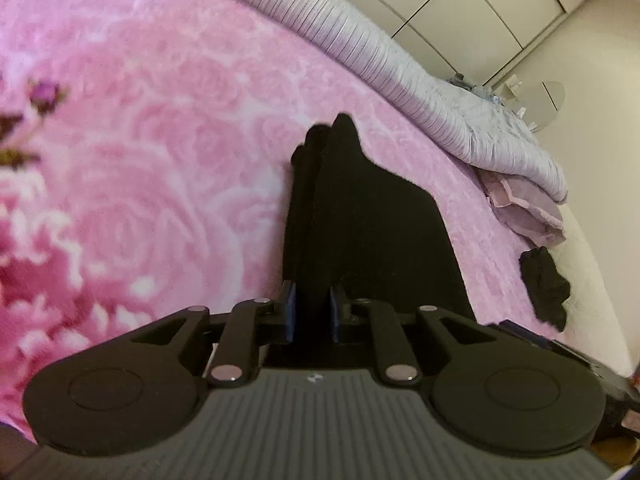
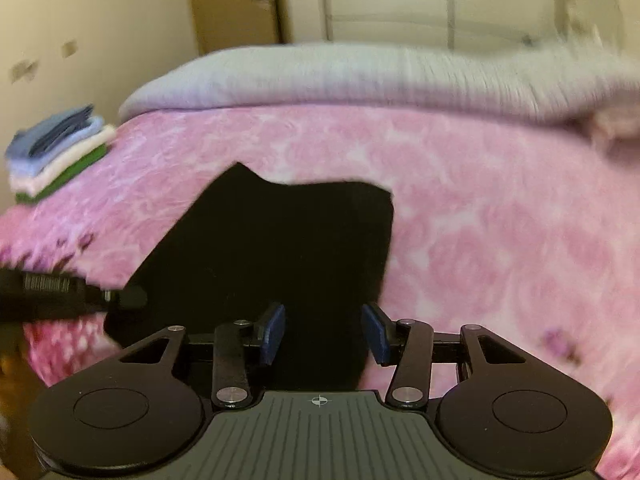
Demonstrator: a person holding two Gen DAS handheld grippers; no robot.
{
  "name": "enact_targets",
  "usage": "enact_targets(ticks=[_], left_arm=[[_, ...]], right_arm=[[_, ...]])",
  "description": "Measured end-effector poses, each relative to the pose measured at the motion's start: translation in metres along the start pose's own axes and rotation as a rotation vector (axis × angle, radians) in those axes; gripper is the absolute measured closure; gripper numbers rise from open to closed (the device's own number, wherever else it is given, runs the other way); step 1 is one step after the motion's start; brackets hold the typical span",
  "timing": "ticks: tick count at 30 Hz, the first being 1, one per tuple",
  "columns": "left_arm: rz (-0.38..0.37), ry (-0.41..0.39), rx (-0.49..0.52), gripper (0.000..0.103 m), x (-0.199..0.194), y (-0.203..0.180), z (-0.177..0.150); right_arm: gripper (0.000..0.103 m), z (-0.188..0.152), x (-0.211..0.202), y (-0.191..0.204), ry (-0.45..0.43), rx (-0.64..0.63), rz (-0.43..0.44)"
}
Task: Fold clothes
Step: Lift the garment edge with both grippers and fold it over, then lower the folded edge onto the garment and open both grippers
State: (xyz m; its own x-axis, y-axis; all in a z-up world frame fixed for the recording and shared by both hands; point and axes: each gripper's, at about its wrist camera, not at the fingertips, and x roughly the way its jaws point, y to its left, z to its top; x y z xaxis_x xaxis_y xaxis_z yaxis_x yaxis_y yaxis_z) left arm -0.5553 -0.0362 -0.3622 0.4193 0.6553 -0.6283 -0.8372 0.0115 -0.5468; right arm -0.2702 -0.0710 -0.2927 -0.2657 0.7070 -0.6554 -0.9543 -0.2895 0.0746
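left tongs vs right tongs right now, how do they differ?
Gap: the left tongs stand narrow, pads pinching a fold of the black garment; the right tongs stand wide, pads not pressing the cloth between them.
Load: the left tongs hold the garment's edge; the right tongs hold nothing.
View: the left tongs face a small black heap at the bed's edge; the right tongs face a folded stack.
Shared: blue pads, both over the pink blanket.

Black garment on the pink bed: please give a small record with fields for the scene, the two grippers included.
surface: pink rose blanket
garment: black garment, partly folded, lying on the blanket
left gripper: closed on a fold of the black garment
right gripper: jaws apart, the garment's edge between them
finished pile: folded stack at the bed's corner
other: small dark cloth near the edge
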Motion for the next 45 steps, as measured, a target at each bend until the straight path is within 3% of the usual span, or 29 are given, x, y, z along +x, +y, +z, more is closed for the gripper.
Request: enact_targets(ticks=[3,6,9,13,15,18,21,23,27,31,34,38,45], left_arm=[[0.049,0.050,0.048,0.088,0.012,-0.001,-0.008],[0.041,0.060,0.032,0.087,0.008,0.000,-0.001],[0.021,0.035,0.033,0.088,-0.002,-0.005,0.022],[-0.013,-0.012,0.140,0.088,0.013,-0.029,0.065],[-0.026,-0.016,0.218,0.088,0.037,-0.045,0.087],[-0.021,0.001,0.301,0.097,0.080,-0.056,0.109],[0.014,0.047,0.329,0.102,0.123,-0.049,0.116],[0.022,0.066,0.308,0.100,0.143,-0.033,0.110],[-0.042,0.034,0.214,0.100,0.151,-0.012,0.106],[0.006,0.025,0.277,0.101,0.137,-0.029,0.107],[0.009,0.012,0.289,0.102,0.104,-0.041,0.100],[0.019,0.003,0.292,0.102,0.058,-0.047,0.076],[0.073,0.015,0.252,0.102,0.007,-0.051,0.023]], right_arm=[[0.056,-0.015,0.019,0.003,0.134,-0.003,0.020],[0.056,-0.014,0.022,-0.004,0.176,0.033,0.038],[0.055,0.009,0.014,-0.017,0.166,0.077,0.072],[0.056,0.055,0.030,-0.038,0.096,0.104,0.073],[0.068,0.076,0.052,-0.048,0.082,0.116,0.070],[0.089,0.100,0.094,-0.058,0.102,0.135,0.088],[0.093,0.107,0.131,-0.067,0.106,0.144,0.076],[0.093,0.102,0.150,-0.066,0.119,0.111,0.065],[0.094,0.086,0.169,-0.061,0.121,0.023,0.022],[0.093,0.087,0.161,-0.059,0.113,0.014,0.013],[0.093,0.085,0.129,-0.066,0.072,0.074,0.028],[0.093,0.066,0.069,-0.057,0.026,0.105,0.054],[0.093,0.020,0.008,-0.023,0.067,0.082,0.059]])
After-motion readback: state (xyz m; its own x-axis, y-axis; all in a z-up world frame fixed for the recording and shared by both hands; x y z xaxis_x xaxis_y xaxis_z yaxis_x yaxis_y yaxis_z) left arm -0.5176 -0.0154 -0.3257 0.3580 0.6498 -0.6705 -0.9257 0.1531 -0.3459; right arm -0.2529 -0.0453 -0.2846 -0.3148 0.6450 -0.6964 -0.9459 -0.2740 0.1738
